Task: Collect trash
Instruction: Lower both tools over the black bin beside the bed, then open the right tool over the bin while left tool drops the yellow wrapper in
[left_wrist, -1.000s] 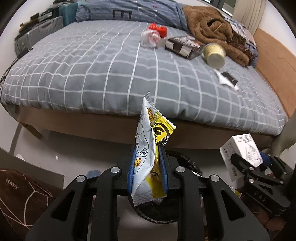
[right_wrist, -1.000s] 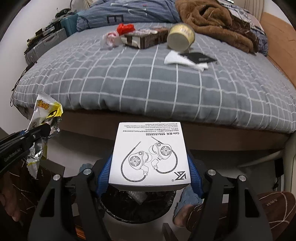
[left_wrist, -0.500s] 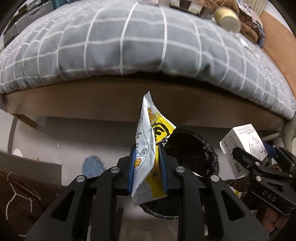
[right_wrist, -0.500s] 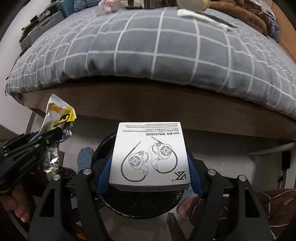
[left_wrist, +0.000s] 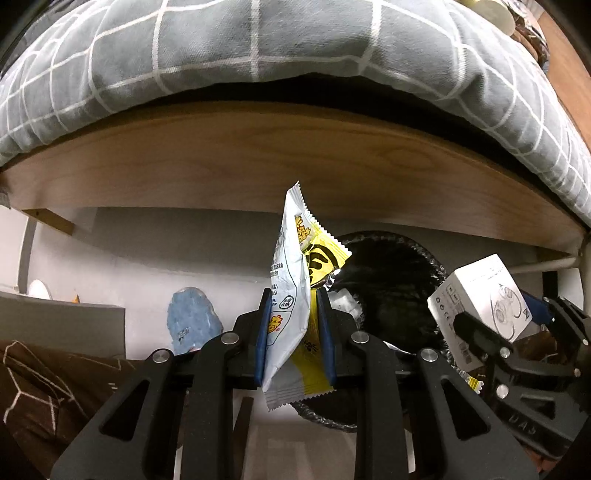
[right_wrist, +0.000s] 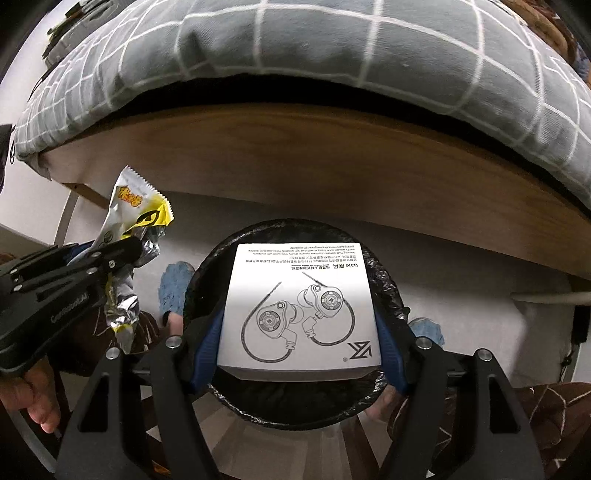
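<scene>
Bedroom floor beside bed (right_wrist: 295, 140), nearer than a second ago; lined bin (right_wrist: 295, 402) directly below. Right gripper (right_wrist: 299, 325): jaws just easing apart, white box (right_wrist: 301, 306) between them over bin. Left gripper (left_wrist: 295, 328): clamped on snack wrapper (left_wrist: 291, 295) beside rim; drops imminent.

Each tool is a matte black frame with triangular cut-outs, silver screw heads and blue pads on its fingers (left_wrist: 263, 332). The left tool (right_wrist: 110, 254) bears pale raised lettering along its side. The right tool (right_wrist: 299, 347) looks alike.

The floor (right_wrist: 461, 258) carries a bin (right_wrist: 388, 288) (black-lined) beside the bed (right_wrist: 295, 155).
</scene>
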